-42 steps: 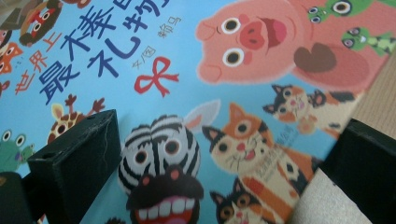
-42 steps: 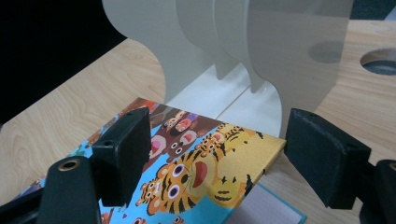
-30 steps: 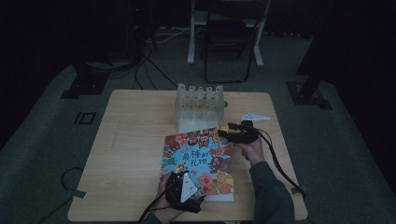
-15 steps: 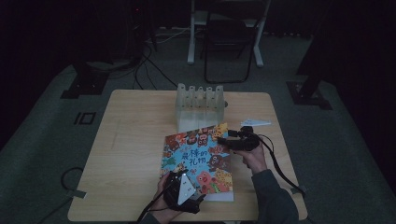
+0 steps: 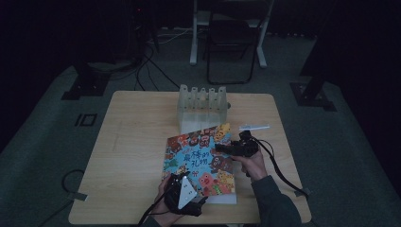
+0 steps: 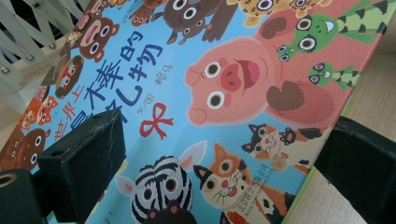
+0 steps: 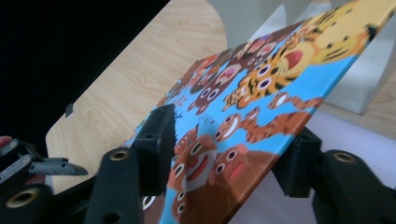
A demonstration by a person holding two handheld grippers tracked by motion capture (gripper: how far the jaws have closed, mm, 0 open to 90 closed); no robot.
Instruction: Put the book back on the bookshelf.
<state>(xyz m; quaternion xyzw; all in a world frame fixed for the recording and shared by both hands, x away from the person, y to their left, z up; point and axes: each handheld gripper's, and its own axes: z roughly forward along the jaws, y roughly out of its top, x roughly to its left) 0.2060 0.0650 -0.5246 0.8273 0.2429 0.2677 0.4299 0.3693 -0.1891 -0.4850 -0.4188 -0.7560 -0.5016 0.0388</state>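
Lying on the near-right part of the wooden table [image 5: 137, 142], the picture book [image 5: 201, 158] runs its long axis from the near edge away toward the white slotted rack [image 5: 202, 106] at the far middle, and it is framed by both tools. The right gripper [image 5: 226, 149] comes in from the book's right side; in the right gripper view its jaws stand one above the cover [image 7: 261, 88] and one below it, so it appears to be pinching the cover's right edge, which is tilted up off the white pages [image 7: 327, 126] beneath. The left gripper [image 5: 177, 182] sits at the book's near-left corner; in the left gripper view its jaws are spread apart, one over the cover and one off the book's edge above the bare wood, and I cannot tell whether they touch the book [image 6: 224, 93]. Any opening of the cover, I'd judge, would hinge about the left long edge, with the right hand the better placed to swing it. A small white strip [image 5: 254, 127] lies on the table just beyond the right hand.
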